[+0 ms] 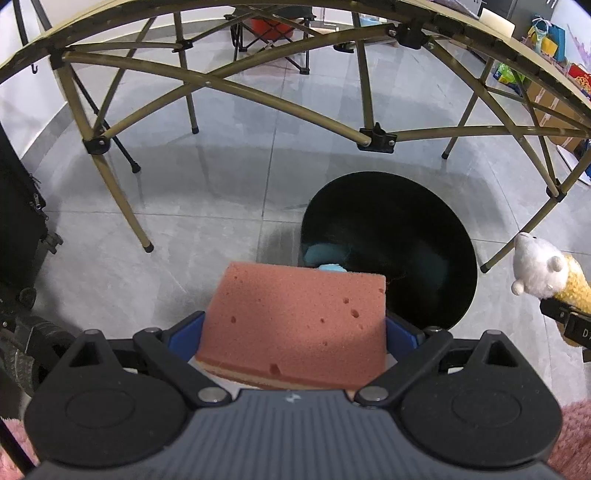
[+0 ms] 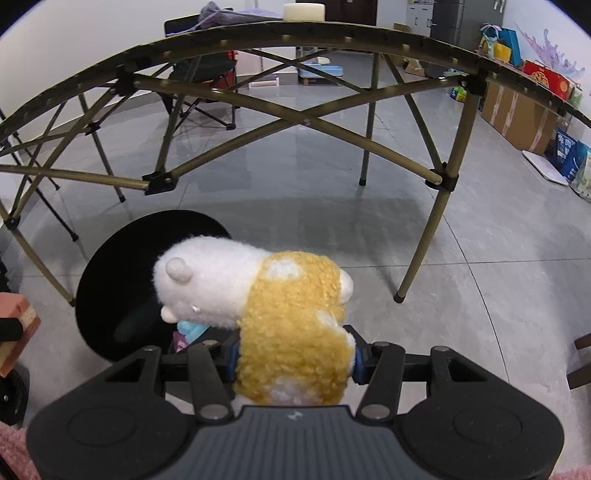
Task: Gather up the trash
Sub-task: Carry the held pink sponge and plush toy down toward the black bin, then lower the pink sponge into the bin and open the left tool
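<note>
My left gripper (image 1: 293,332) is shut on a pink sponge (image 1: 295,321) and holds it just left of and above a black round bin (image 1: 406,236) on the floor. The bin holds blue items (image 1: 325,254). My right gripper (image 2: 295,358) is shut on a white and yellow plush toy (image 2: 280,314) and holds it at the right rim of the same bin (image 2: 122,266). The toy also shows at the right edge of the left wrist view (image 1: 546,273). The sponge shows at the left edge of the right wrist view (image 2: 14,325).
A folding table frame with olive legs (image 1: 207,81) arches over the floor behind the bin; one leg (image 2: 424,236) stands right of the toy. A white sponge (image 2: 304,12) lies on the tabletop. Boxes and bags (image 2: 524,107) line the right wall. A folding chair (image 2: 207,85) stands beyond.
</note>
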### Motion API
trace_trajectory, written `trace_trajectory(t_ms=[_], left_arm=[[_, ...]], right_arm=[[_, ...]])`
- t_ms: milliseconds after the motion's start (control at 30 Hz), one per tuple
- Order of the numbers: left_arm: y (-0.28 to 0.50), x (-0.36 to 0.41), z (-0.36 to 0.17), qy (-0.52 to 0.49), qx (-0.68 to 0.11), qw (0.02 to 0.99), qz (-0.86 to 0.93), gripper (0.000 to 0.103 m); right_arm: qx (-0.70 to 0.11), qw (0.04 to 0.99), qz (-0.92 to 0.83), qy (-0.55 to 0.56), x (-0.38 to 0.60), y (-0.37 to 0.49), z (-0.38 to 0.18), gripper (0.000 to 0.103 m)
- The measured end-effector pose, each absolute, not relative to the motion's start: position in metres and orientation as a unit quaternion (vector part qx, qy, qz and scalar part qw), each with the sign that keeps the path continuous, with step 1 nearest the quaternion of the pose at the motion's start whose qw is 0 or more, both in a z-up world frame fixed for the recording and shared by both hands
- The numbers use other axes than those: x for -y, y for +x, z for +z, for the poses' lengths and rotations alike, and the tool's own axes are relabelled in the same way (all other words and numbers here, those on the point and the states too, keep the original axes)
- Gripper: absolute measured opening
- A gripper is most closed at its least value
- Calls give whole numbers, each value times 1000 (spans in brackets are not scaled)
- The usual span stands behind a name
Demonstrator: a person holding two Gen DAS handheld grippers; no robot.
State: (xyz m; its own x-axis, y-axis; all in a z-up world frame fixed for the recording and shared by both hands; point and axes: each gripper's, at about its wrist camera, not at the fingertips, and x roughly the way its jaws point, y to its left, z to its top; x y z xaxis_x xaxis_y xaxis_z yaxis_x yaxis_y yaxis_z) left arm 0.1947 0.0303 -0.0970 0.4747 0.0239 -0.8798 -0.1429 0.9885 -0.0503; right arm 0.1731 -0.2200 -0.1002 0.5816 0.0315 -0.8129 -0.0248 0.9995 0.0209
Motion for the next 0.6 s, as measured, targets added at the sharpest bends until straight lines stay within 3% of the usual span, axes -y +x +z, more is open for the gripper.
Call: trace_trajectory(t_ms=[600], left_arm=[[256, 36, -106, -44, -532, 846, 18, 98]], right_arm=[[-469, 882, -29, 31, 257, 198, -131, 52]])
